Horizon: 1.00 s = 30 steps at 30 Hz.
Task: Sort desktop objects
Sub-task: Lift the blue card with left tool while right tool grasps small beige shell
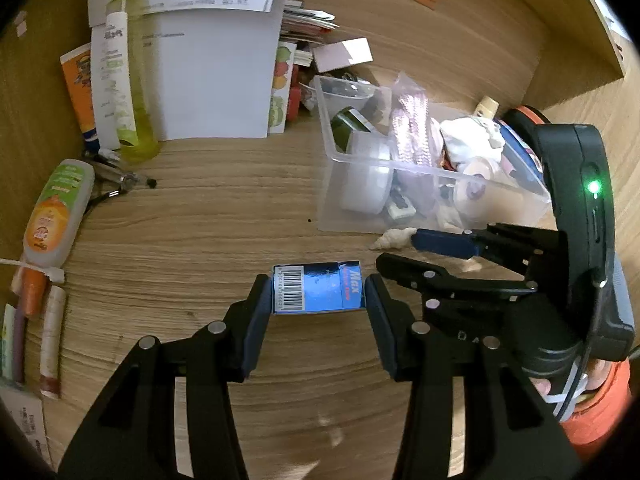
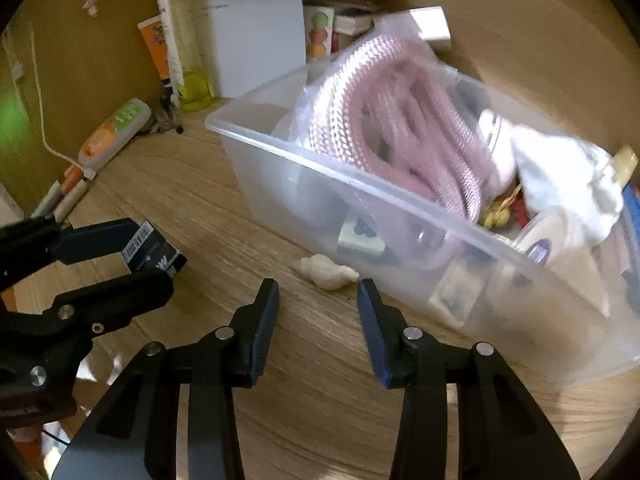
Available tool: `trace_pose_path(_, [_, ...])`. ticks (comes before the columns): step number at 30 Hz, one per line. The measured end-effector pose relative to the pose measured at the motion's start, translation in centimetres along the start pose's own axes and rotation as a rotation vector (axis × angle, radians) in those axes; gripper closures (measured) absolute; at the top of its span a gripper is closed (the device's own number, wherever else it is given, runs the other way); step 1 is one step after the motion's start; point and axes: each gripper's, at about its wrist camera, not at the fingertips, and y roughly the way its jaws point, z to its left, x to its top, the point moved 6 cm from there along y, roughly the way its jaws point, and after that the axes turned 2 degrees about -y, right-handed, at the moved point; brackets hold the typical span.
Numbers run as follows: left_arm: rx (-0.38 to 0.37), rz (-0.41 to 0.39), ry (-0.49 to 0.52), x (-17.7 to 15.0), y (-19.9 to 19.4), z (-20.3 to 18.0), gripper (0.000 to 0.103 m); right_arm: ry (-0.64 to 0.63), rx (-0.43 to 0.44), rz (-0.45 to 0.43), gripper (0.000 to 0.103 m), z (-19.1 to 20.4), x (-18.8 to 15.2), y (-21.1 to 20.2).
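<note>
My left gripper (image 1: 318, 292) is shut on a small blue box (image 1: 318, 288) with a barcode, held just above the wooden desk (image 1: 224, 216); the box also shows in the right wrist view (image 2: 154, 252). My right gripper (image 2: 318, 296) is open and empty, just short of a small cream seashell (image 2: 326, 272) lying on the desk before a clear plastic bin (image 2: 400, 208). The shell also shows in the left wrist view (image 1: 394, 238). The bin holds a pink braided rope (image 2: 400, 120), tape rolls and white cloth.
A white folder (image 1: 216, 80), a green bottle (image 1: 134, 80) and an orange tube (image 1: 80, 88) stand at the back left. A white-and-orange tube (image 1: 54, 208) and pens (image 1: 52, 328) lie at the left edge. Wooden walls enclose the back and right.
</note>
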Motion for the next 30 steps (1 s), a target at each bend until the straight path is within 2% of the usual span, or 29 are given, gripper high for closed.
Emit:
trace_pose_path(6, [-0.008, 0.004, 0.001, -0.2, 0.0, 0.1, 0.056, 0.104, 0.061, -0.009, 0.064, 0.0, 0.5, 0.0])
trace_pose_path(9, [-0.011, 0.005, 0.004, -0.3, -0.1, 0.1, 0.056, 0.113, 0.041, -0.013, 0.064, 0.3, 0.7, 0.1])
trace_pose_path(11, [-0.012, 0.000, 0.004, -0.3, -0.3, 0.2, 0.056, 0.108, 0.008, -0.018, 0.067, 0.4, 0.6, 0.2])
trace_pose_path(13, [-0.013, -0.003, 0.003, -0.4, -0.4, 0.3, 0.056, 0.114, -0.014, -0.026, 0.079, 0.4, 0.4, 0.3])
trace_pose_path(14, [-0.015, -0.003, 0.001, -0.4, -0.5, 0.3, 0.056, 0.116, -0.008, -0.028, 0.082, 0.4, 0.4, 0.3])
trace_pose_path(22, [-0.021, 0.000, 0.001, -0.5, -0.6, 0.4, 0.056, 0.117, 0.040, -0.058, 0.082, 0.4, 0.0, -0.7])
trace_pose_path(30, [-0.015, -0.017, 0.026, 0.2, -1.1, -1.2, 0.056, 0.109, 0.022, -0.129, 0.081, -0.7, -1.2, -5.3])
